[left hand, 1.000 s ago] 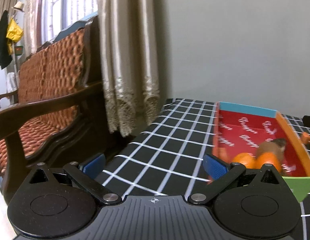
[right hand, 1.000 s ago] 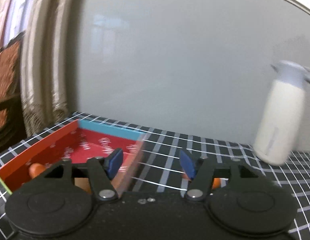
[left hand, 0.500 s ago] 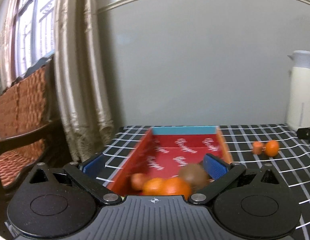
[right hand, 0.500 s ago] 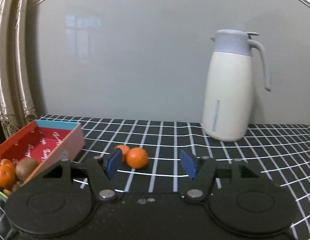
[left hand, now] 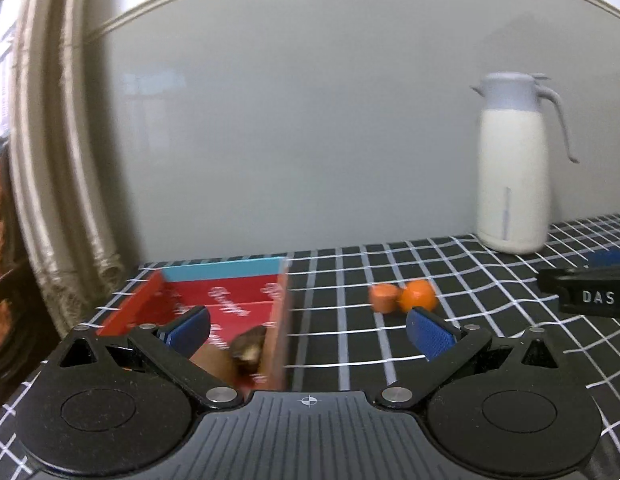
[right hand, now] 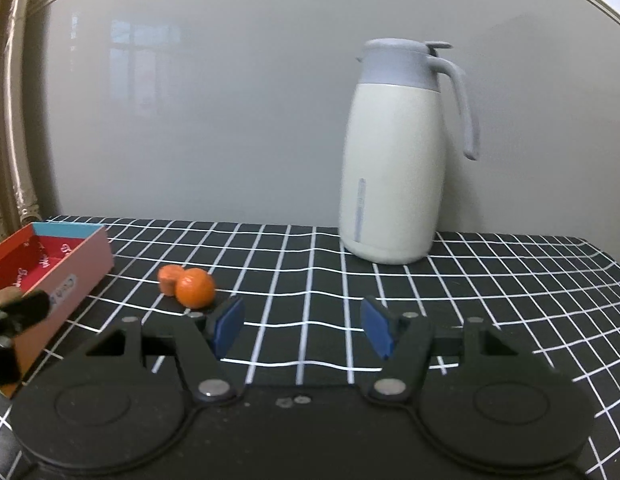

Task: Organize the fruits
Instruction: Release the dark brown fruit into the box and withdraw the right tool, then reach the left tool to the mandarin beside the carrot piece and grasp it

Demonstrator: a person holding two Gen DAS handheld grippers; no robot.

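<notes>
A red cardboard box (left hand: 225,300) (right hand: 65,264) with a blue far wall sits at the left of the checked table, with a brown kiwi (left hand: 247,346) inside. Two orange fruits lie together on the cloth right of the box: a round tangerine (left hand: 420,295) (right hand: 194,287) and a smaller darker one (left hand: 384,298) (right hand: 169,274). My left gripper (left hand: 307,334) is open and empty, straddling the box's right wall. My right gripper (right hand: 301,326) is open and empty, low over bare cloth just right of the tangerines. The right gripper's side shows at the right edge of the left wrist view.
A tall cream thermos jug (right hand: 394,184) (left hand: 512,184) with a grey lid and handle stands at the back right by the wall. Beige curtains (left hand: 57,184) hang past the table's left end. The black cloth with white grid (right hand: 490,280) spreads right of the fruits.
Both views have swung right: the sofa and curtains left the left wrist view, and the tangerines and jug came in. The right gripper came off the box and now faces the jug.
</notes>
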